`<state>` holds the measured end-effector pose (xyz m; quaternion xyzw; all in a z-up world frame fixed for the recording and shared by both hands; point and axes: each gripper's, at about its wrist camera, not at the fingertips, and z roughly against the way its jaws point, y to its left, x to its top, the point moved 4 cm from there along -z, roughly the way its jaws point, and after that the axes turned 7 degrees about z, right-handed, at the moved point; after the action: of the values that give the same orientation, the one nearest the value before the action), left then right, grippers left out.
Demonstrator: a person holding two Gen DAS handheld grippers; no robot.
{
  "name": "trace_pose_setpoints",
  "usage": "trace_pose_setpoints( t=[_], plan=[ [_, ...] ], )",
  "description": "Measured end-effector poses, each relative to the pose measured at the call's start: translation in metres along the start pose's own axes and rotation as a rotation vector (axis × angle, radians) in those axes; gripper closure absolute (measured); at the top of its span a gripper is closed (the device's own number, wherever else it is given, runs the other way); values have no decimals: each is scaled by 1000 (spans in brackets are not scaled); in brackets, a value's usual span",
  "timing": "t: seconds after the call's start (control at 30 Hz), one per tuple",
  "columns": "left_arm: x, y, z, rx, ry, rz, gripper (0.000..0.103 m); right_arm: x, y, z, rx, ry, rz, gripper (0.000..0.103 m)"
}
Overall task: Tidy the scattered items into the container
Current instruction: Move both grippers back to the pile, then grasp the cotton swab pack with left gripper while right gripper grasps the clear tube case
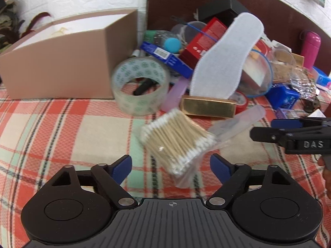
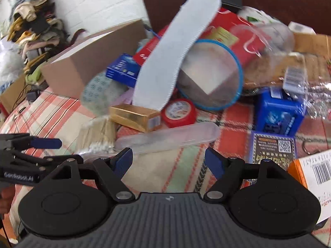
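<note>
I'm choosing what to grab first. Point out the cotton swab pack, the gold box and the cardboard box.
cotton swab pack (image 1: 175,142), left wrist view, middle of the sticks.
gold box (image 1: 208,107), left wrist view, its front face.
cardboard box (image 1: 62,66), left wrist view, its front wall.

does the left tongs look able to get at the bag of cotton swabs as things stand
Probably yes. The left tongs are open and the bag of cotton swabs lies just ahead of the tips on the plaid cloth, with nothing on top. The clear plastic case sits at its far side, out of the way.

Light was bright and even; fisheye curved the edges, and motion blur smeared the cotton swabs
</note>
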<state>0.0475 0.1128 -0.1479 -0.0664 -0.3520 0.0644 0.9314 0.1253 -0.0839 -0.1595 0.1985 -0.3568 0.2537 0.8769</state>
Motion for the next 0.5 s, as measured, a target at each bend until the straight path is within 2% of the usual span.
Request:
trace_pose_setpoints(
  t=[0.2,0.3,0.43,0.5],
  plan=[
    [4,-9,-10,-2,9,-21,18,9,-7,-6,-54,-29,37,24],
    [4,-10,-18,-1,21,-29,19,15,-14,-16,-53,-26,51,24],
    [2,-5,-24,-5,37,-33,45,17,-20,-32,-31,-7,67,22],
    [2,-3,-24,-6,36,-37,52,17,-19,-34,-16,-13,73,22]
  ],
)
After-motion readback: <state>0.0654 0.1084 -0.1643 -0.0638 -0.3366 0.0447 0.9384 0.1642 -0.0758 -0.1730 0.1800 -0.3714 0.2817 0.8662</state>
